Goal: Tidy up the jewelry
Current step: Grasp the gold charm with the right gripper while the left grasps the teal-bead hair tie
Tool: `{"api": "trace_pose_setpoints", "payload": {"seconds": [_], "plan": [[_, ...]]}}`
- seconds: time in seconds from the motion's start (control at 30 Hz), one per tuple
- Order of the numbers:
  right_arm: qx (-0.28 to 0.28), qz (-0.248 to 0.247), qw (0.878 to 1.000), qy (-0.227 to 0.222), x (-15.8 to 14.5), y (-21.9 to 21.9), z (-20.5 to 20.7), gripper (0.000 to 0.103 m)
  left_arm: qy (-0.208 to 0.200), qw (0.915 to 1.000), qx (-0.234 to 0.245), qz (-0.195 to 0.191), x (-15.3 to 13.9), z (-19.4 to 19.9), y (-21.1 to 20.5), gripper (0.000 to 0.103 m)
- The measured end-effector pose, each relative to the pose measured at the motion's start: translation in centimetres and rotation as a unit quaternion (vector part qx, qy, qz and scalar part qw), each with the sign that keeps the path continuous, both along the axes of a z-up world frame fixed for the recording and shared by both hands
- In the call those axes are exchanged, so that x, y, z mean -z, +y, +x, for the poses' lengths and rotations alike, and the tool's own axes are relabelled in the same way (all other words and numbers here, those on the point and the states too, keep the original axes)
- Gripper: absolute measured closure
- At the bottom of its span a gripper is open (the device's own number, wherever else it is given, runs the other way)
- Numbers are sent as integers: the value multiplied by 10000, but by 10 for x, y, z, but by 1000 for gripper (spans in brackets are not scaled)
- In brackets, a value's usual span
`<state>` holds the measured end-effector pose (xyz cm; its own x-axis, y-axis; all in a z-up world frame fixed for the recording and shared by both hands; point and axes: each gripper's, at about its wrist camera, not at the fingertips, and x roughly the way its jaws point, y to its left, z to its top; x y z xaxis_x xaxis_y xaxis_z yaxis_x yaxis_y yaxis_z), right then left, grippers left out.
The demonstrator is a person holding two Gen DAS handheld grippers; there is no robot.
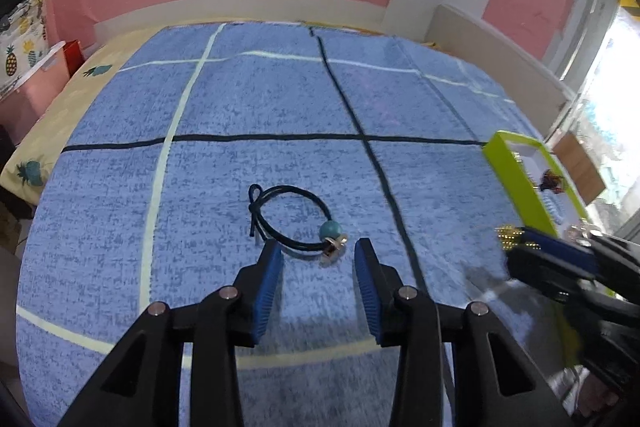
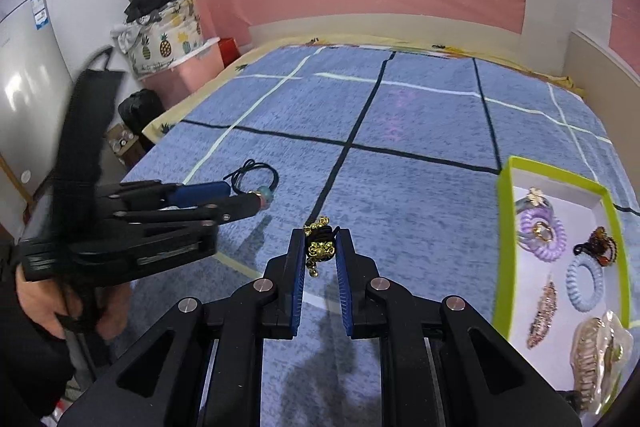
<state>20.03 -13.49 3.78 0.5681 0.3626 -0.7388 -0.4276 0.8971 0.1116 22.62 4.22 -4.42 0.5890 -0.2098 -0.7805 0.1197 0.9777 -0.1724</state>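
Observation:
A black cord bracelet with a teal bead and gold charm (image 1: 298, 223) lies on the blue blanket (image 1: 240, 99). My left gripper (image 1: 318, 251) is open, its fingertips just short of the bracelet on either side of the charm end. In the right wrist view the bracelet (image 2: 256, 179) shows beside the left gripper (image 2: 240, 197). My right gripper (image 2: 320, 245) is shut on a black and gold beaded charm piece (image 2: 319, 247), held above the blanket. It also shows in the left wrist view (image 1: 510, 237). A lime-green tray (image 2: 505, 227) lies to the right.
The tray holds purple spiral hair ties (image 2: 542, 229), a light blue spiral tie (image 2: 585, 283), a brown claw clip (image 2: 598, 245), a beaded hair clip (image 2: 542, 315) and a pearly clip (image 2: 596, 351). A pink bin (image 2: 188, 67) with bags stands beyond the bed's left edge.

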Motion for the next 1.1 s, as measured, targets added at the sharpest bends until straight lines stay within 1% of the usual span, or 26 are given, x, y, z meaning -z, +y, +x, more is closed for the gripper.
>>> {"api": "trace_pose_setpoints", "payload": {"seconds": [0.03,0.17,0.27,0.33,0.37,0.4,0.43,0.5,0.57,0.67,0.83,1.1], "plan": [[8,21,10000,-7,-1,-2,-1,88,52,10000,-55,34,2,2,-1,63],[31,86,10000,-6,-1,-7,-2,88,28,9997,-183,184,2,7,-6,63],[55,118,9999,-20,-3,-11,-5,88,-49,9991,-225,358,4,8,-11,63],[67,127,9999,-33,-4,-14,-7,88,-78,9989,-222,407,4,8,-14,71],[77,132,9999,-41,-5,-15,-8,88,-83,9989,-218,409,4,9,-15,80],[90,142,9998,-46,-5,-16,-8,88,-90,9989,-232,407,4,10,-16,85],[103,149,9998,-49,-6,-18,-9,88,-98,9988,-256,395,4,10,-14,87],[118,157,9998,-46,-6,-20,-10,88,-106,9989,-291,346,4,11,-11,94],[128,160,9998,-40,-5,-21,-10,88,-110,9990,-314,301,5,11,-7,96],[142,170,9998,-22,-4,-23,-10,88,-118,9991,-331,244,5,10,-4,99],[155,166,9997,-33,-5,-25,-10,88,-82,9992,-373,139,3,5,2,99],[173,162,9997,-34,-5,-26,-11,88,-400,9989,-181,160,-7,-10,-1,100]]}}
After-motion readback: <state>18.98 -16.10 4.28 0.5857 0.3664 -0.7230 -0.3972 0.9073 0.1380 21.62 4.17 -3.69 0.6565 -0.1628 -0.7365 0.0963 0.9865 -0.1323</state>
